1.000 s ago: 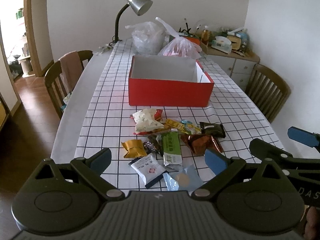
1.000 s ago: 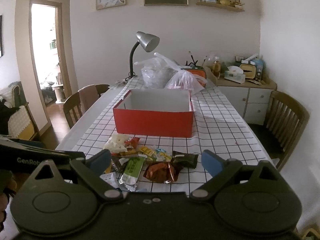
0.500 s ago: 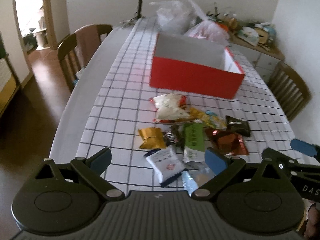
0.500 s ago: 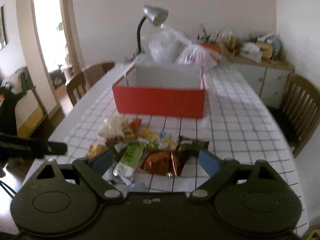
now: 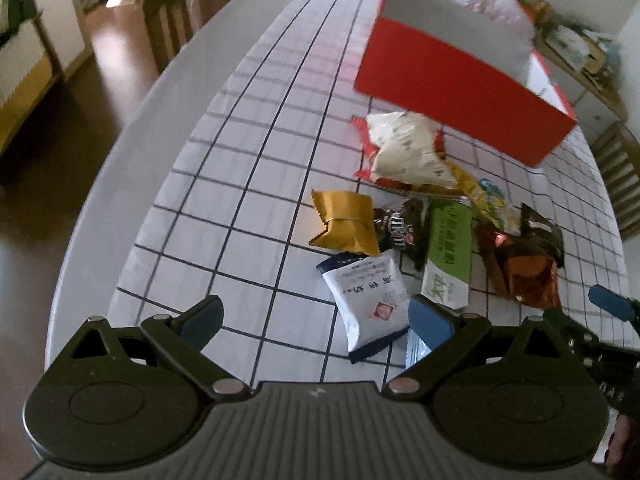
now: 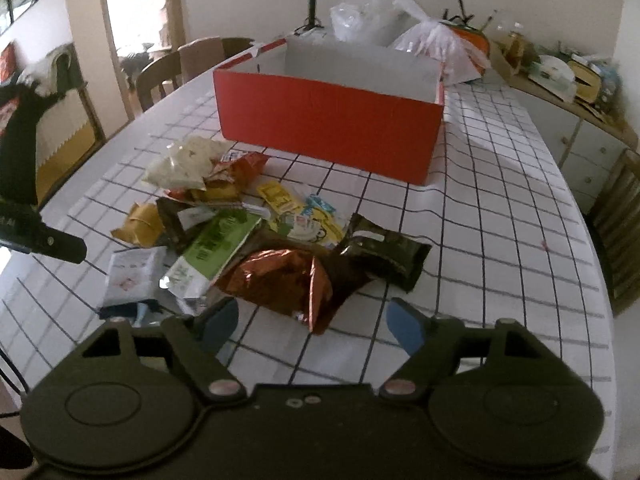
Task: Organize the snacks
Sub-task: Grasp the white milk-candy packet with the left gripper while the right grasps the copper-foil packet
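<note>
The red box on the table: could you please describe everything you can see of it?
The red box is a rectangular, lidless carton, apparently cardboard, red outside and pale grey-white inside. It sits upright on the checked tablecloth, beyond the snack pile and apart from it. The part of its interior that shows holds nothing. Clear plastic bags stand behind it. Neither the left gripper nor the right gripper touches it.

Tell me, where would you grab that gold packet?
Probably by its crimped, zigzag left edge, coming from the open tablecloth side. The gold packet lies flat at the pile's left edge, and its right end touches a dark wrapper, so the left tool has room there.
</note>
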{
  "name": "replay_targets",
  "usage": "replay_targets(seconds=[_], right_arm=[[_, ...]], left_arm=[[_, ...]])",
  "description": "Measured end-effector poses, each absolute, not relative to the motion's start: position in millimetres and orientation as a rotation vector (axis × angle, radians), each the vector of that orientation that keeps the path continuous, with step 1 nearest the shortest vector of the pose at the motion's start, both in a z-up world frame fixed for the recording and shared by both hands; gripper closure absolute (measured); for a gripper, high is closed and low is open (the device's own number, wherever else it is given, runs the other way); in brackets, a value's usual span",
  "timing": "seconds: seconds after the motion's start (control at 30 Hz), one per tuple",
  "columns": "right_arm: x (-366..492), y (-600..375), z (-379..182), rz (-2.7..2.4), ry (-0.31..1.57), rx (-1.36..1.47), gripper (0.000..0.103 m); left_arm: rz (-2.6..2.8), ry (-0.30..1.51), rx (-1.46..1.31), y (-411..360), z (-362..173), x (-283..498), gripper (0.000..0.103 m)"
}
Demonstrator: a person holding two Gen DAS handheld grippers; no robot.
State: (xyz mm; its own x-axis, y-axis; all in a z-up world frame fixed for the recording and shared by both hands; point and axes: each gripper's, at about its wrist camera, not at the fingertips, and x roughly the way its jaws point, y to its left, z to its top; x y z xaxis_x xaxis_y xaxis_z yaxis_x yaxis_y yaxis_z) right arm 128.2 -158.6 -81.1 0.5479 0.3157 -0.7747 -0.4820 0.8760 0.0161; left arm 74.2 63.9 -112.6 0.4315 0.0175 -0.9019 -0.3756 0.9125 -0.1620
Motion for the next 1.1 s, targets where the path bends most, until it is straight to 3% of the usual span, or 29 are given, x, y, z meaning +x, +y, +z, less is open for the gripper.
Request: replay_targets(seconds=[0.3,0.57,0.7,0.83,1.1], right_arm=[[152,-155,-97,0.538,0.914,-0.251,0.034],[165,-156,-102,0.550,0.940,-0.220,0.054],[168,-155,-105,0.545,0.942,-0.212,0.057],[168,-156,-104,0.535,0.943,-0.197,0.073],[162,-159,-102,0.516,0.936,-0.176,0.089]], left_arm=[[0.282,1.183,-0.413,54,-141,107,0.008],[0.302,1.217,-0.397,43,-154,123,0.014],[0.311,1.231,-0.395,40,-156,127,0.016],[0.320,1.240,-0.374,31,-156,130,0.022],[0.344,1.219,-0.446,41,-152,124,0.035]])
